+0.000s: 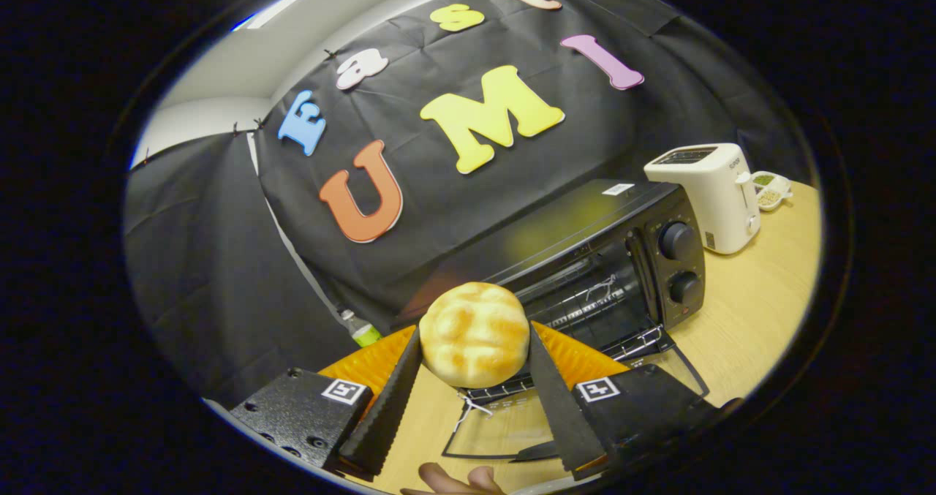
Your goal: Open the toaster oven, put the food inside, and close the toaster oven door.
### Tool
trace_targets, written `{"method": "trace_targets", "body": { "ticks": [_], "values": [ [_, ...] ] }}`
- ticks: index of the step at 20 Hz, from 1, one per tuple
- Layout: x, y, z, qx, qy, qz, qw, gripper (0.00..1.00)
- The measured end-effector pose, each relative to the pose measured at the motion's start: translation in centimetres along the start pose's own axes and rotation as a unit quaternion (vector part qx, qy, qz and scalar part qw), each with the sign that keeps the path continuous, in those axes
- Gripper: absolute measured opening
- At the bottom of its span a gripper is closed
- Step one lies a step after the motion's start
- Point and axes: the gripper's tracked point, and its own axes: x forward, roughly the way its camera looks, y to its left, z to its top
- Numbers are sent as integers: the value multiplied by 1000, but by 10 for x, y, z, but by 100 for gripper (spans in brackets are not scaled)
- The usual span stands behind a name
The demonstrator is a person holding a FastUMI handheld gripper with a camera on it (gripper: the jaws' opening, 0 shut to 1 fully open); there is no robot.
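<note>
Green-capped bottle (360,328) stands left of the jaws, against the booth cloth; gripper (474,378) has its jaws clamped on the bun (474,333), one finger pressing each side; bun is round, golden, with paler creases and browner patches on its domed top, held clear above the counter (753,312); a fingertip (450,480) shows below, between the jaws; just ahead and right of the jaws sits the toaster oven (607,261), black, door (512,425) swung down flat with its glass lying on the counter, wire rack visible inside, two knobs on its right panel; beyond it a white toaster (713,195); further right a small white dish (771,188) with greenish contents.
</note>
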Motion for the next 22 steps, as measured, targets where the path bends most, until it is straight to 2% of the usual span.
{"method": "trace_targets", "body": {
  "ticks": [3, 6, 11, 20, 22],
  "values": [
    [19, -15, -1, -12, -1, -15, 1000, 89],
    [37, -25, -22, -41, 41, -32, 998, 90],
    [63, -43, -24, -83, 38, -59, 994, 90],
    [102, -64, -18, -65, 74, -84, 992, 90],
    [106, -71, -23, -65, 91, -89, 990, 93]
  ]
}}
